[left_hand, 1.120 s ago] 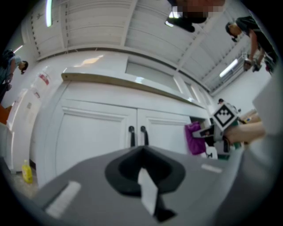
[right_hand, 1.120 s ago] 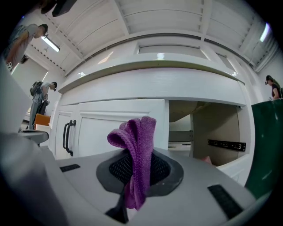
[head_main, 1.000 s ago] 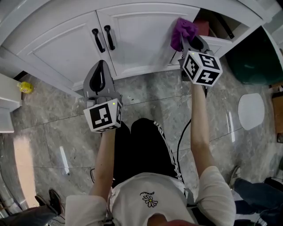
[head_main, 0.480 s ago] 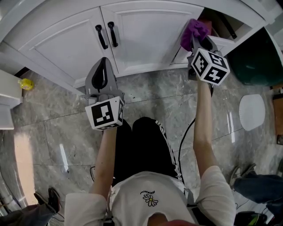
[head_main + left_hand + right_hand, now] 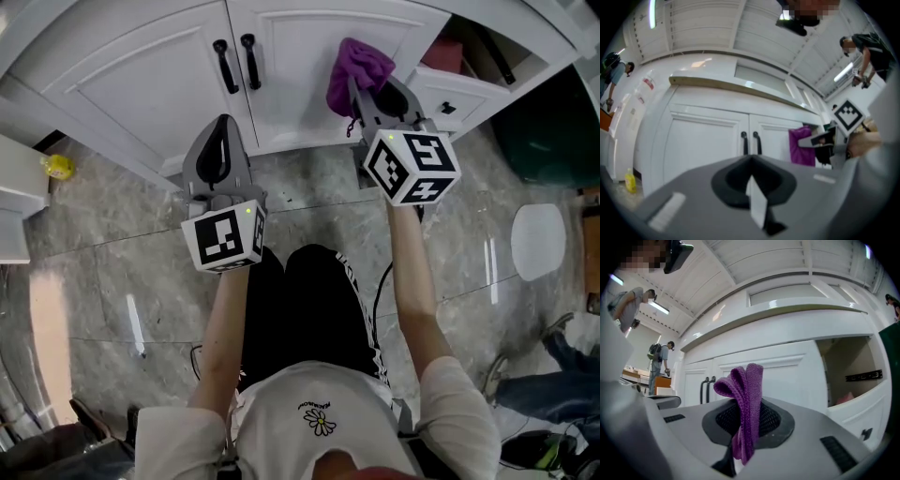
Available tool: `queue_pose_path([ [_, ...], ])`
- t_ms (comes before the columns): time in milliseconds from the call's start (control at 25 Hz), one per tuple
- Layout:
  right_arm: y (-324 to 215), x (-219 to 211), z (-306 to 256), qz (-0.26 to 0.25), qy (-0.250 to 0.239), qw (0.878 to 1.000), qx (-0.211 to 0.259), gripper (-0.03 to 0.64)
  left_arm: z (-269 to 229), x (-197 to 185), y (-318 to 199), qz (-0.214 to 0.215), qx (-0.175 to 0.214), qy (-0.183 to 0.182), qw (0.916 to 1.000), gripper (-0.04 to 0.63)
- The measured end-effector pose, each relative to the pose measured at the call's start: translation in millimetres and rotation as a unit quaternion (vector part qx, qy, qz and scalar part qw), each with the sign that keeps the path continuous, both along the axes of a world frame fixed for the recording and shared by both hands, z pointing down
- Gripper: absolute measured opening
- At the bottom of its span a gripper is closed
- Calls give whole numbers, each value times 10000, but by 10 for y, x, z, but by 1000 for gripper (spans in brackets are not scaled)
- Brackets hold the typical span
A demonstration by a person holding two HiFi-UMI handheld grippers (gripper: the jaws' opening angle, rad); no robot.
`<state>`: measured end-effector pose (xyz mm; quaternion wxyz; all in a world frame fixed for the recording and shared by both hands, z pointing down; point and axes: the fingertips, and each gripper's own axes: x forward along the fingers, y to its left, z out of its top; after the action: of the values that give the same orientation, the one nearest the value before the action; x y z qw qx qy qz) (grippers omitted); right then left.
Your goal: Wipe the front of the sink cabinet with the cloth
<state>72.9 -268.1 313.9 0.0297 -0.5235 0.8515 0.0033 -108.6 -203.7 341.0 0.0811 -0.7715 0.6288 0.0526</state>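
Observation:
A white sink cabinet [image 5: 169, 66] with two panel doors and two black handles [image 5: 236, 64] fills the top of the head view. My right gripper [image 5: 361, 80] is shut on a purple cloth [image 5: 354, 70], which is bunched against the right door [image 5: 309, 56]. The same cloth [image 5: 743, 408] sticks up folded from the closed jaws in the right gripper view. Lower left of the handles, my left gripper [image 5: 214, 150] hangs shut and holds nothing, a little off the cabinet. The left gripper view shows the handles [image 5: 750, 142] and the cloth [image 5: 801, 146].
Right of the doors an open compartment [image 5: 469, 61] shows a pinkish item inside, with a small white drawer front [image 5: 450, 98] below it. A dark green bin [image 5: 553, 122] and a white round object [image 5: 536, 239] are at the right. A small yellow object [image 5: 56, 167] lies at the left. Grey marble floor [image 5: 112, 253].
The right gripper carried the cloth rightward toward the open compartment, then swept it back left across the right door. The left gripper has stayed roughly where it was.

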Motion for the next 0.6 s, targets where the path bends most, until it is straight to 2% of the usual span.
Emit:
queue_pose_path([
  [280, 163, -956, 429, -932, 102, 9955, -154, 51, 114, -65, 32, -41, -72, 31, 10000, 5],
  [600, 116, -1498, 934, -1278, 355, 9900, -486, 51, 206, -181, 39, -112, -126, 33, 9999, 5],
])
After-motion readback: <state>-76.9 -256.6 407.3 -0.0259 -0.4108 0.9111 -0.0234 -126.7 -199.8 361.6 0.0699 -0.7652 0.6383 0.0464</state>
